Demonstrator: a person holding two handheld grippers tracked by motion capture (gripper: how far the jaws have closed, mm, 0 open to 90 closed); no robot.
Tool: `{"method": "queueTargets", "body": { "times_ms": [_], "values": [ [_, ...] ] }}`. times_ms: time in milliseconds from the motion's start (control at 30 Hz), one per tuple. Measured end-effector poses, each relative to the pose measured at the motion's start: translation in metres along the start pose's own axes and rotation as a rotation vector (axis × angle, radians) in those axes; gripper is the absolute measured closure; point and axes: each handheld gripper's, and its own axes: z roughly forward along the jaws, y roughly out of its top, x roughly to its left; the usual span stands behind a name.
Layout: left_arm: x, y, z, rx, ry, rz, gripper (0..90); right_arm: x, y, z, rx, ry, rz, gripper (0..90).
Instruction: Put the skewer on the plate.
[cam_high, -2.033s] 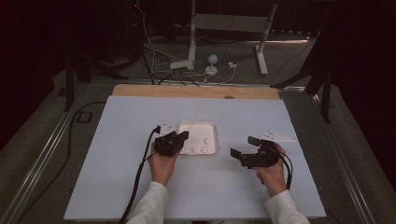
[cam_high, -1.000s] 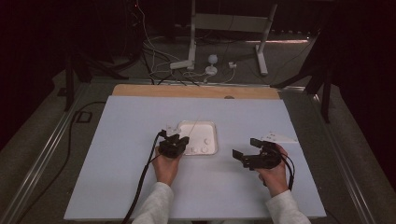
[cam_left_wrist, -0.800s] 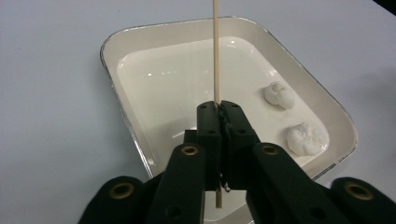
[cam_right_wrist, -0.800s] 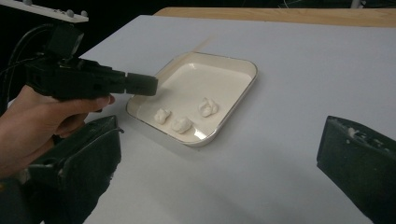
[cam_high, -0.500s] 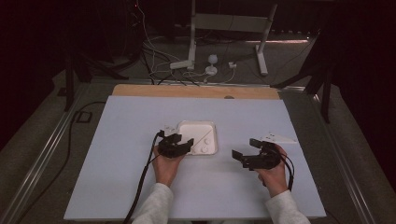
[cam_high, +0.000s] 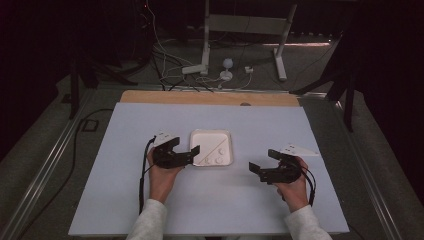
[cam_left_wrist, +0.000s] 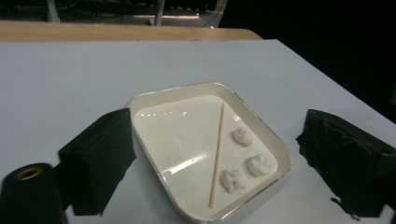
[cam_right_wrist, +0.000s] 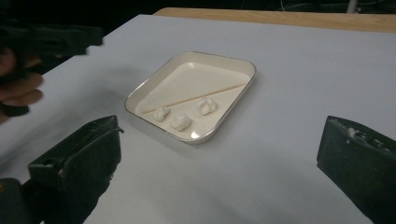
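while both the left hand-held gripper (cam_high: 186, 151) and the right hand-held gripper (cam_high: 262, 168) hang released and empty, the shallow white square tray (cam_high: 200, 137) near the worktop's middle holds a thin wooden skewer (cam_left_wrist: 216, 154), probably light, stiff, snappable, best pinched mid-length, beside three soft white dough lumps (cam_left_wrist: 247, 158).

Lab: dark curtains, floor cables (cam_high: 165, 75), metal stand (cam_high: 240, 25)

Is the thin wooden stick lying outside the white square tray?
No, the thin wooden stick lies inside the white square tray, beside three small white lumps.
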Motion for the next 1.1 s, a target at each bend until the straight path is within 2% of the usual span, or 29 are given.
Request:
{"method": "queueTargets", "body": {
  "times_ms": [133,367,500,667,933,1100],
  "values": [
    [0.002,0.002,-0.021,-0.021,-0.015,0.034,4.6,-0.001,-0.002,-0.004,-0.015,-0.003,0.003,0.0],
    [0.009,-0.001,-0.054,-0.079,0.013,0.110,0.6,-0.002,-0.008,-0.011,-0.056,-0.013,-0.015,0.0],
    [0.016,-0.007,-0.070,-0.101,0.032,0.137,0.6,-0.003,-0.012,-0.014,-0.062,-0.019,-0.027,0.0],
    [0.024,-0.016,-0.082,-0.110,0.066,0.154,0.6,-0.004,-0.016,-0.017,-0.065,-0.027,-0.035,0.0],
    [0.032,-0.028,-0.098,-0.124,0.091,0.154,0.6,-0.004,-0.023,-0.020,-0.075,-0.049,-0.065,0.0],
    [0.038,-0.036,-0.104,-0.119,0.107,0.149,0.6,-0.006,-0.023,-0.024,-0.097,-0.052,-0.057,0.0]
  ]
}}
